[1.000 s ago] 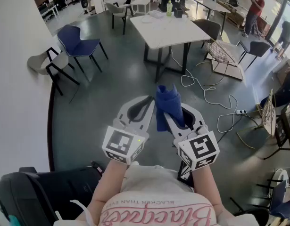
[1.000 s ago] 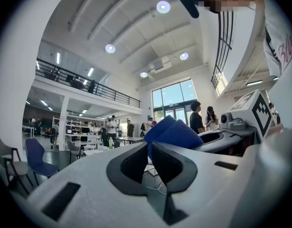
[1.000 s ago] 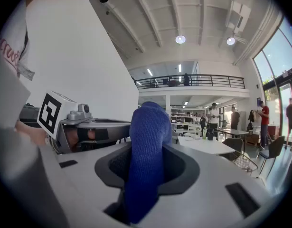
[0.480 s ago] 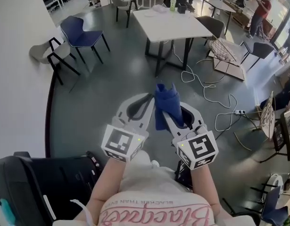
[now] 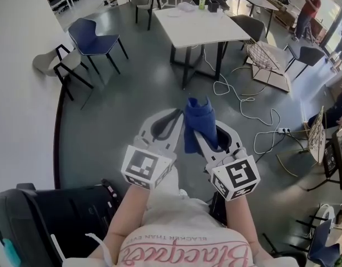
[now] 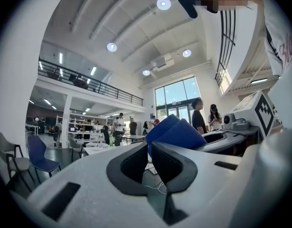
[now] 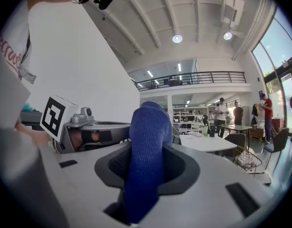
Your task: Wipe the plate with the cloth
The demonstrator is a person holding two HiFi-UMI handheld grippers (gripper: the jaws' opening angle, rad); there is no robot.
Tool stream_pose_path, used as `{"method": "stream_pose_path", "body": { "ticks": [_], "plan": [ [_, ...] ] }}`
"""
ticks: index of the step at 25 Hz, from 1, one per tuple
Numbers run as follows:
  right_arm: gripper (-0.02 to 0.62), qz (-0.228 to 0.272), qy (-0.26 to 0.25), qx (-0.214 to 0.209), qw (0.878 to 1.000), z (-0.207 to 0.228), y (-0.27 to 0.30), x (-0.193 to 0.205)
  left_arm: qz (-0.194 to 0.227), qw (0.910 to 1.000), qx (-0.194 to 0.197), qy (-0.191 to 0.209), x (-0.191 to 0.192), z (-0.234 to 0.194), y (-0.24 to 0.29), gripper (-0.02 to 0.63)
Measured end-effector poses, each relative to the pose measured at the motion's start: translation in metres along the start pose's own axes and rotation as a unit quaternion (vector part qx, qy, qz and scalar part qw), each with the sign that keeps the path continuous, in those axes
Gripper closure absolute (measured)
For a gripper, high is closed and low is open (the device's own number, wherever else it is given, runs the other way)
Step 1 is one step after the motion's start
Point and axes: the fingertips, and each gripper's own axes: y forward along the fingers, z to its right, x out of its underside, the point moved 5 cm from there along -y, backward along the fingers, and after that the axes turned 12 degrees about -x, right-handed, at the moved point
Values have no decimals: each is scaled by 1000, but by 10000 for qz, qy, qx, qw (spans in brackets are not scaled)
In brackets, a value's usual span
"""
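Note:
A blue cloth (image 5: 199, 124) stands up from my right gripper (image 5: 198, 133), whose jaws are shut on it; in the right gripper view the cloth (image 7: 146, 151) fills the gap between the jaws. My left gripper (image 5: 178, 117) is held close beside it on the left, shut with nothing between its jaws (image 6: 148, 148). In the left gripper view the cloth (image 6: 176, 132) peeks up just to the right. Both grippers point roughly level over a grey floor. No plate shows in any view.
A white table (image 5: 201, 26) with bottles stands ahead, chairs (image 5: 95, 40) to its left and right. Cables (image 5: 243, 113) lie on the floor ahead and to the right. A black bag (image 5: 54, 218) sits at lower left. People stand in the background.
Both grippers have drifted together a little across the floor, the cloth still gripped. The black bag at lower left shows larger.

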Motion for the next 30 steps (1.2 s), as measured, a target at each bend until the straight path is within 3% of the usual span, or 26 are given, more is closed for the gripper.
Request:
{"method": "stream_pose_path", "body": {
  "ticks": [9,20,30],
  "plan": [
    [472,39,99,57,9999,55,34,6,-30,10000,93,-21,11,-26,66,600],
    [472,-13,129,18,9999,142,154,-8,48,9999,-142,-49,18,-133,173,600],
    [472,-92,50,114,9999,209,258,-28,56,9999,4,-91,21,-215,263,600]
  ]
}}
